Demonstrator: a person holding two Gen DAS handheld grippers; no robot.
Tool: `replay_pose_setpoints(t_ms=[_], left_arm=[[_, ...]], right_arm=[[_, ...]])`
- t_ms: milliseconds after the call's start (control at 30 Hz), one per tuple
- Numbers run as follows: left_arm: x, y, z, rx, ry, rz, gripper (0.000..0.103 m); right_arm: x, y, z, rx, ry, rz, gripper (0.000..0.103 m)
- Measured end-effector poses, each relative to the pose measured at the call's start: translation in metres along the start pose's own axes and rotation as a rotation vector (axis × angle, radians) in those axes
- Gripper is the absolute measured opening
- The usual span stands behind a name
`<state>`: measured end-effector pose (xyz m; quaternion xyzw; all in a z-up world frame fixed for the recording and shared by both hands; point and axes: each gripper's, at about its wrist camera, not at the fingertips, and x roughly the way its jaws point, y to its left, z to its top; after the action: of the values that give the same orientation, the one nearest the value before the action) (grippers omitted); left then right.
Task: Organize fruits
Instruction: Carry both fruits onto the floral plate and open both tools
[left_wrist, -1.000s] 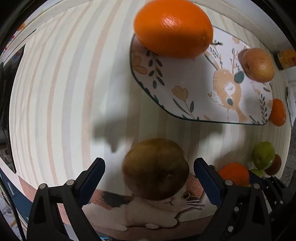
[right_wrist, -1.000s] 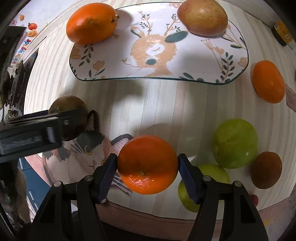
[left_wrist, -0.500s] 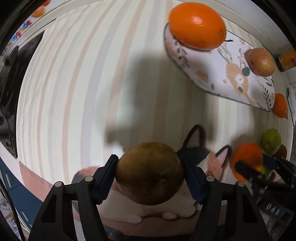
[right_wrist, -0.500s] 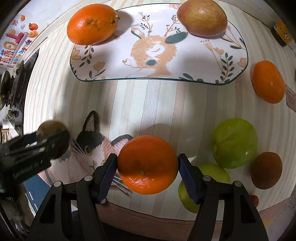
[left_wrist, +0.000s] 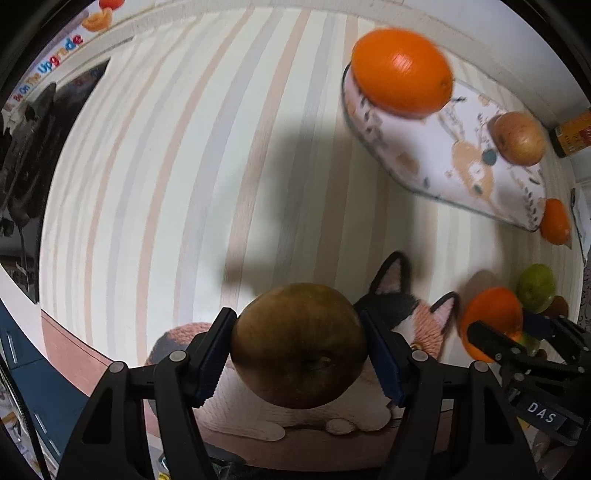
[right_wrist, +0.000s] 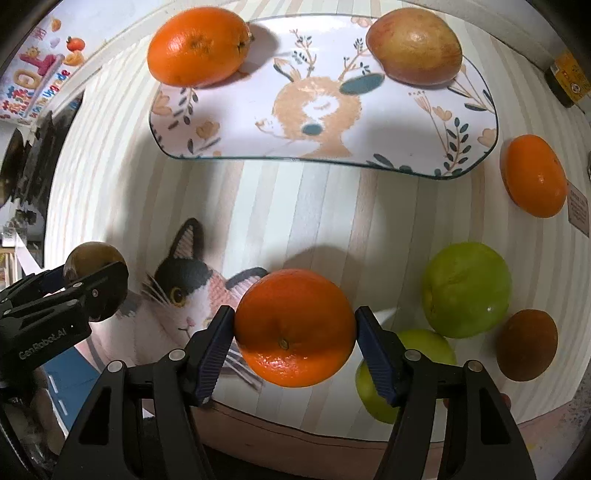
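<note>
My left gripper is shut on a brown round fruit, held above the striped mat near its front edge; it also shows in the right wrist view. My right gripper is shut on an orange, also seen in the left wrist view. The deer-print plate lies ahead and holds an oval orange at its left end and a reddish apple at its right end.
Loose on the mat to the right: an orange, two green fruits, a brown fruit. A cat picture is printed on the mat. A yellow-labelled jar stands at the far right.
My left gripper closed on the brown fruit, lifted it and swung left, away from the plate. My right gripper kept its hold on the orange and rose slightly.
</note>
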<state>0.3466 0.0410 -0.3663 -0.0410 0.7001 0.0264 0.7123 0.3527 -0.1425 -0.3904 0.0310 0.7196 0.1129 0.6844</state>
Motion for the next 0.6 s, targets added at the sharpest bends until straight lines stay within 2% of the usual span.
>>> replay_pose_setpoints(t_ms=[100,200,333,467,600], left_arm=[[-0.022,-0.009,0.007,0.018,-0.04,-0.02,0.067],[-0.043,-0.021,0.018,0.028,-0.071,-0.069,0.067],[-0.066,-0.043,0.049,0.05,-0.094,-0.137,0.067],[-0.065,-0.067,0.08,0.085,-0.105,-0.126,0.067],[-0.04,-0.081,0.105,0.088,-0.051,-0.127,0.067]], right_arm=[[-0.012,-0.004,0.004,0.013,-0.029,0.022,0.069],[-0.033,-0.011,0.012,0.038,-0.075,0.052,0.069],[-0.061,-0.034,0.033,0.092,-0.143,0.07,0.069],[-0.069,-0.06,0.062,0.154,-0.168,0.059,0.069],[-0.061,-0.075,0.087,0.194,-0.169,0.039,0.069]])
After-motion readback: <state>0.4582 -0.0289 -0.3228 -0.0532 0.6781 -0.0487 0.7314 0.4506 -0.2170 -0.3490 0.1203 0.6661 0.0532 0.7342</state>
